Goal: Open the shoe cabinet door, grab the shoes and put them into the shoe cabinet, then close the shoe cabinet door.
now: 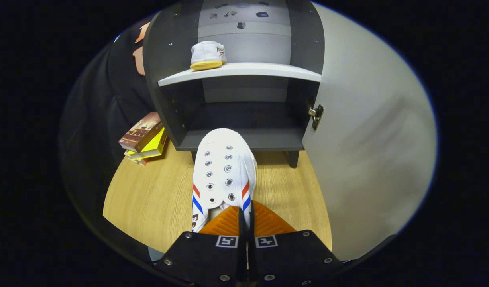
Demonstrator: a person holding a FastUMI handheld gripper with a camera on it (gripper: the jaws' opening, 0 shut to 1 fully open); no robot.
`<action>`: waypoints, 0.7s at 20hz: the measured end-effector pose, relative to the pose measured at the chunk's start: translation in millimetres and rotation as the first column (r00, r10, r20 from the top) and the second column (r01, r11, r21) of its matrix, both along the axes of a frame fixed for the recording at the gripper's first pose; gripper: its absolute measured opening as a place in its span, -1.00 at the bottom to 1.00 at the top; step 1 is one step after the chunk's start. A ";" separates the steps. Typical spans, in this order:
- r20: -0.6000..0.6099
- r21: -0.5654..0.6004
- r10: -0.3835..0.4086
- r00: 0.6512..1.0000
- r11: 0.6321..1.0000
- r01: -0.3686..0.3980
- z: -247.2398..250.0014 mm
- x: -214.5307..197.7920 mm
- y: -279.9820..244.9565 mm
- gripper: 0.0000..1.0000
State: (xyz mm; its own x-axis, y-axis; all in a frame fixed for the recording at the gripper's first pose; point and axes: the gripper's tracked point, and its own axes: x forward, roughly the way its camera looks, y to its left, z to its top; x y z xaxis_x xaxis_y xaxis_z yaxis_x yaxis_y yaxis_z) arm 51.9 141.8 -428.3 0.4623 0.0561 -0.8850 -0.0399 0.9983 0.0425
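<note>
My gripper (244, 215) is shut on the rear side wall of a white canvas shoe (222, 171) with red and blue stripes. The shoe hangs off the fingers above the wooden floor, its toe pointing at the cabinet's lower compartment. The dark grey shoe cabinet (240, 99) stands just beyond the shoe. Its door (372, 131) is swung wide open on the right. A second white shoe (207, 56) with a yellow sole rests on the light grey upper shelf (244, 71), heel toward me.
A stack of books (144, 137) lies on the wooden floor (156, 195) left of the cabinet. The open door forms a wall to the right of the fingers, with a metal hinge (317, 114) at its inner edge.
</note>
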 end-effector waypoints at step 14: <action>0.119 0.003 -0.073 0.990 0.997 0.073 105.9 84.8 -6.7 -0.98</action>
